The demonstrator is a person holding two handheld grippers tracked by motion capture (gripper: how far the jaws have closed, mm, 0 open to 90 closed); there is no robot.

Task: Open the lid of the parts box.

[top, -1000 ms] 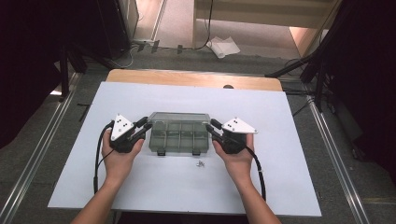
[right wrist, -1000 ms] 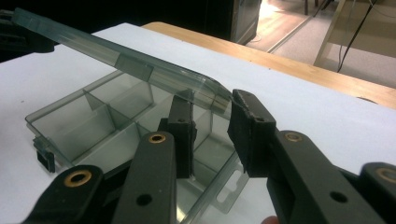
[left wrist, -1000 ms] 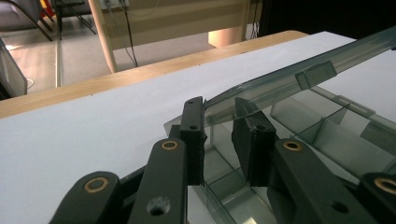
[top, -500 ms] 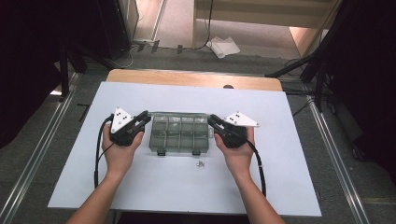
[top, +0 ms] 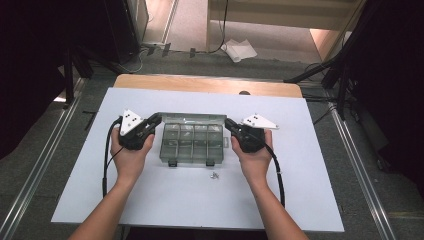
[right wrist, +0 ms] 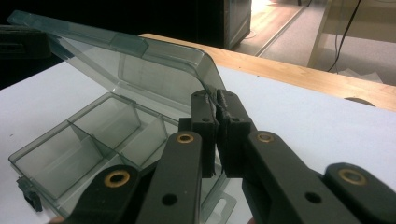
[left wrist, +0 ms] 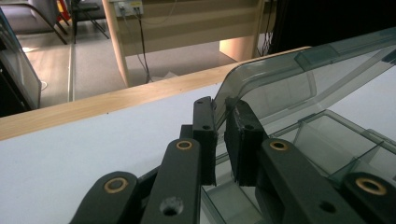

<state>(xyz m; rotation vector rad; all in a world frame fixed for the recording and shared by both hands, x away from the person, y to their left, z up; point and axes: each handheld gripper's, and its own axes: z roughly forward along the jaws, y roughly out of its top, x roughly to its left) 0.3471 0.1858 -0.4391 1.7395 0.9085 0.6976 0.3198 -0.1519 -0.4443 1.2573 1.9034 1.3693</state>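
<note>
A clear plastic compartment box [top: 192, 145] sits mid-table with its lid [top: 192, 118] raised at the back. My left gripper [top: 157, 119] is at the lid's left end and my right gripper [top: 229, 123] at its right end. In the left gripper view the jaws [left wrist: 220, 112] have just been closing and pinch the lid's curved edge [left wrist: 299, 79]. The right gripper's jaws [right wrist: 215, 105] have likewise just been closing and clamp the lid's corner [right wrist: 154, 70]. The compartments [right wrist: 88, 140] look empty.
A few small metal parts [top: 215, 175] lie on the white table top [top: 320, 190] just in front of the box. A wooden strip [top: 200, 84] runs along the table's far edge. Dark stands and cables surround the table.
Both grippers' jaws have drawn together on the lid's two ends. The hands have barely shifted, and the lid looks slightly more upright than before.
</note>
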